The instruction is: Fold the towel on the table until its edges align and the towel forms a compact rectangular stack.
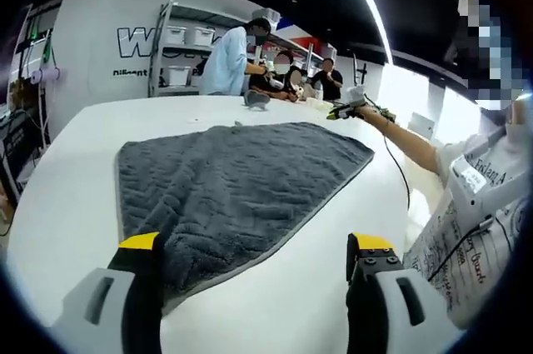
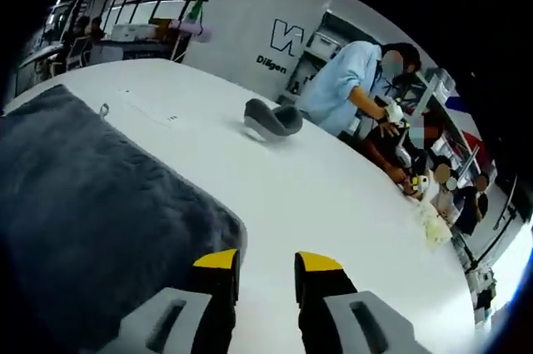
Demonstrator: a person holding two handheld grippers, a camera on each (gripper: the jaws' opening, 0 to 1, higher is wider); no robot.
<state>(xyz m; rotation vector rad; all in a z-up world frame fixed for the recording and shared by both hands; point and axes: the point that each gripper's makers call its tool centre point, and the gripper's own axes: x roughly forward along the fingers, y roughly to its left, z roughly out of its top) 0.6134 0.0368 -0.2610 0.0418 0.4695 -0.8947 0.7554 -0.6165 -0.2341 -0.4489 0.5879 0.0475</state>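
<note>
Towel (image 2: 92, 204) edge behind right claw (image 2: 266, 275)

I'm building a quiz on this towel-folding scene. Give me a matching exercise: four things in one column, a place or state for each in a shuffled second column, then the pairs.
1. towel
2. left gripper
3. right gripper
4. small grey object

A. over bare table, by a towel corner
B. spread flat, unfolded
C. far side of the table
D. wide open at the towel's near edge

Pairs: 1-B, 2-D, 3-A, 4-C
</note>
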